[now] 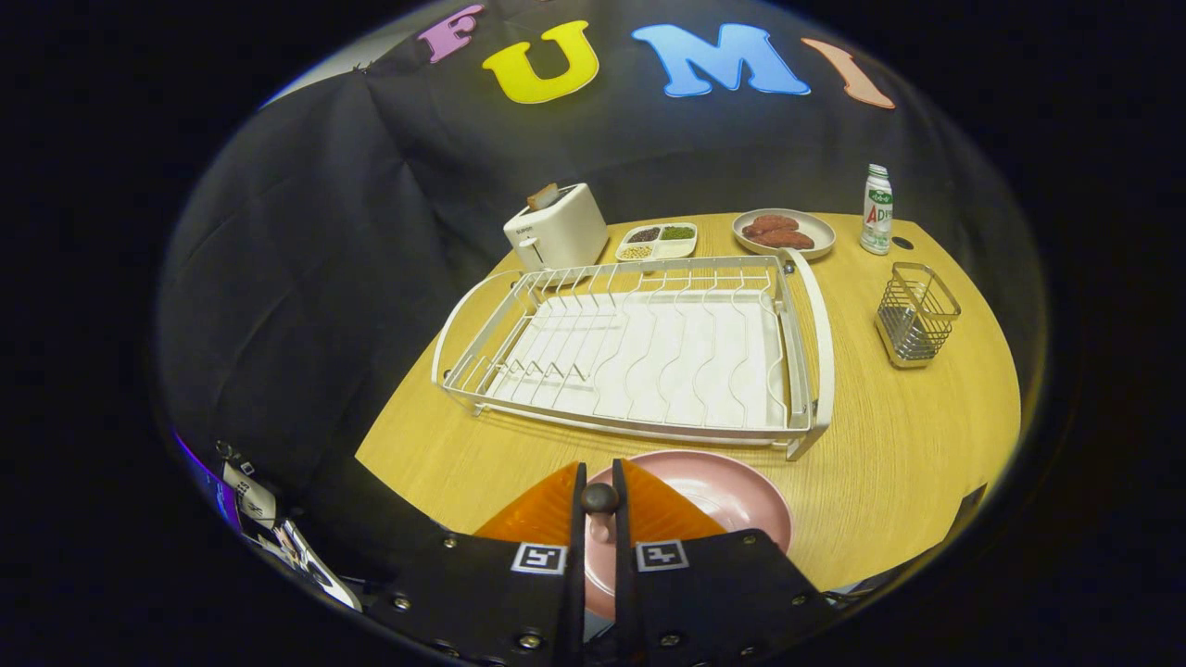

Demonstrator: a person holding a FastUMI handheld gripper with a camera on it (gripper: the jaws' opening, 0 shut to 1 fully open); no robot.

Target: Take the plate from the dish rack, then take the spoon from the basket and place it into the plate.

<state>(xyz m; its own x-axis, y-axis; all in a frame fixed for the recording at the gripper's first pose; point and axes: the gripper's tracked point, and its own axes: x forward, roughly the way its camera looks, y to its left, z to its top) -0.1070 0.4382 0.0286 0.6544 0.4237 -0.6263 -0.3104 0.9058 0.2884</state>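
1. Gripper [599, 505] at six o'clock, its two fingers drawn almost together, clamped on a dark rounded spoon handle [599, 497] that pokes up between them.
2. Directly beneath and just beyond the fingers lies a pink plate [732, 491], flat on the wooden table [889, 463], with the spoon's pink shaft hanging over its near side.
3. Ahead at twelve o'clock sits the white dish rack [639, 352], no dishes in it, its near edge just beside the plate.
4. At two o'clock from the rack stands a wire basket [915, 315], upright, well apart from the plate; no spoon is visible in it.
5. Farther back, from eleven to one o'clock: a white toaster [556, 227], a divided tray of grains [657, 241], a dish of sausages [783, 232] and a small bottle [876, 209].
6. Progress, as a judgement: the plate is out of the rack and the spoon is out of the basket, held over the plate. What seems left is lowering the spoon and releasing it into the plate.
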